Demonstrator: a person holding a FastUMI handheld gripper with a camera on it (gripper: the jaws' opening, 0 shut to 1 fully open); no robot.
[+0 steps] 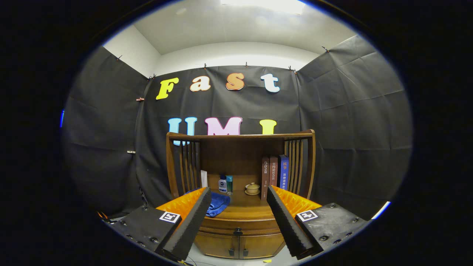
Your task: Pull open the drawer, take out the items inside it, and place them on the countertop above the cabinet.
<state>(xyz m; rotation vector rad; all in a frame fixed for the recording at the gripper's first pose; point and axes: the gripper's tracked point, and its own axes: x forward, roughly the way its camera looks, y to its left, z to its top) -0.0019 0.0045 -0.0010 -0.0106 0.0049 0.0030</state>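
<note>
Wooden drawer (238, 224) beyond spread fingers (192, 218)

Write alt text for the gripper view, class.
The gripper hangs open before a wooden cabinet with its drawer closed. On the countertop sit a blue cloth, two bottles, a lidded cup and three books.

Light comes from a ceiling panel (264, 4) up top, blown out to white glare. I get an evenly lit ceiling, but the booth walls read dim and flat. The cabinet (238, 218) ahead is sharp enough, its shelf recess shadowed. Heavy fisheye bend: straight lines curve hard toward the rim, and a blue fringe shows there. The gripper (238, 201) fingers sit spread wide apart, close to the lens, slightly soft.
</note>
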